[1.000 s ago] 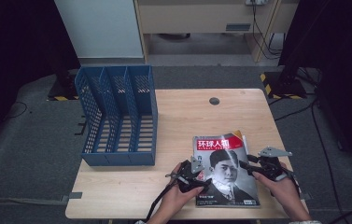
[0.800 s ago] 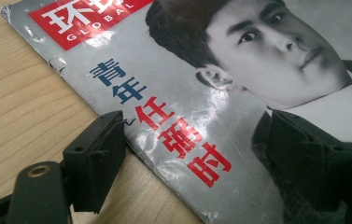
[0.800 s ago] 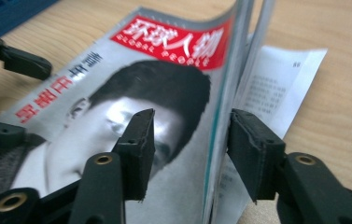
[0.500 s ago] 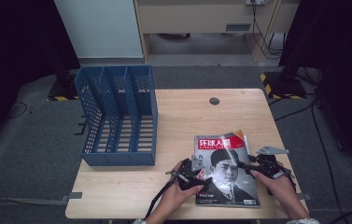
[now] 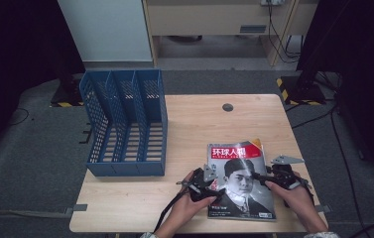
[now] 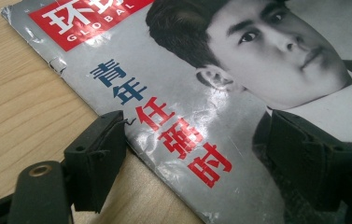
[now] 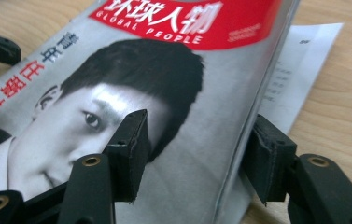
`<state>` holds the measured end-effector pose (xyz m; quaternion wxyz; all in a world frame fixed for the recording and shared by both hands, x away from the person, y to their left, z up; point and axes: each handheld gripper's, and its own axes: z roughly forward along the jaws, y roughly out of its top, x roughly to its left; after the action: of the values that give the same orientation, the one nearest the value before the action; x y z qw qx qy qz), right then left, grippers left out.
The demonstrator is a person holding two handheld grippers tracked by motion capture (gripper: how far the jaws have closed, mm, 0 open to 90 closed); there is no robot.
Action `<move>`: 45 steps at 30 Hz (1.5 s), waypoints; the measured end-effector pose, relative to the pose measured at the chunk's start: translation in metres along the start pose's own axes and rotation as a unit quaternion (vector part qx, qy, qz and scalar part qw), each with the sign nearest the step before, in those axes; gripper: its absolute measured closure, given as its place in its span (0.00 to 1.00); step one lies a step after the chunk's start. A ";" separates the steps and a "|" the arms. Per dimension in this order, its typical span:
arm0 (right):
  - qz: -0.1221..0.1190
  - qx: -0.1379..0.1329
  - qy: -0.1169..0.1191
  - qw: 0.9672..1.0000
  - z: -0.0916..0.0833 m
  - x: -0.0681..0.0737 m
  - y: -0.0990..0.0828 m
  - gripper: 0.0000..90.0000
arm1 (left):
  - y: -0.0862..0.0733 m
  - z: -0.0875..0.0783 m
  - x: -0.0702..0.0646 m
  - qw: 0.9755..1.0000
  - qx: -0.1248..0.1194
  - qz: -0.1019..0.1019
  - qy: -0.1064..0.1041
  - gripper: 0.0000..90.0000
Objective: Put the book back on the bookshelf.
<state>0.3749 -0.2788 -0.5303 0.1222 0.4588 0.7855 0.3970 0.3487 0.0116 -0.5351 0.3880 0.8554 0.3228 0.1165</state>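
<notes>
A magazine (image 5: 239,168) with a red title band and a black-and-white portrait lies flat on the wooden table (image 5: 199,124), near its front right. My left gripper (image 5: 214,184) is at the magazine's left edge. In the left gripper view the jaws stand wide apart (image 6: 197,123), one pad at the edge of the cover (image 6: 239,70) and one over the cover. My right gripper (image 5: 259,176) is at the right edge. Its jaws (image 7: 199,120) have just been opening; they straddle that edge of the magazine (image 7: 164,70) without pressing on it.
A blue three-slot file rack (image 5: 125,124) stands on the table's left half. A white printed sheet (image 7: 299,60) pokes out under the magazine's right side. A round cable hole (image 5: 227,107) sits near the table's far edge. Bare wood (image 6: 24,93) lies left of the magazine.
The right hand has shifted slightly at the magazine's right edge. The left hand and the magazine lie as before.
</notes>
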 end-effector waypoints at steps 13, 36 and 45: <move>-0.025 -0.008 0.000 1.000 0.003 0.011 0.005 0.65 | 0.000 0.000 -0.001 1.000 0.000 -0.003 0.006 0.22; -0.037 -0.038 -0.008 0.999 -0.002 0.020 0.014 0.93 | 0.002 0.001 0.009 1.000 -0.001 -0.016 -0.017 0.11; -0.062 -0.074 0.008 0.995 -0.011 0.028 0.020 0.97 | 0.004 -0.003 0.025 0.998 -0.025 -0.056 -0.010 0.11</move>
<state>0.3660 -0.2564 -0.5038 0.1740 0.3957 0.7819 0.4491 0.3684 0.0272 -0.5312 0.4182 0.8271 0.3637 0.0937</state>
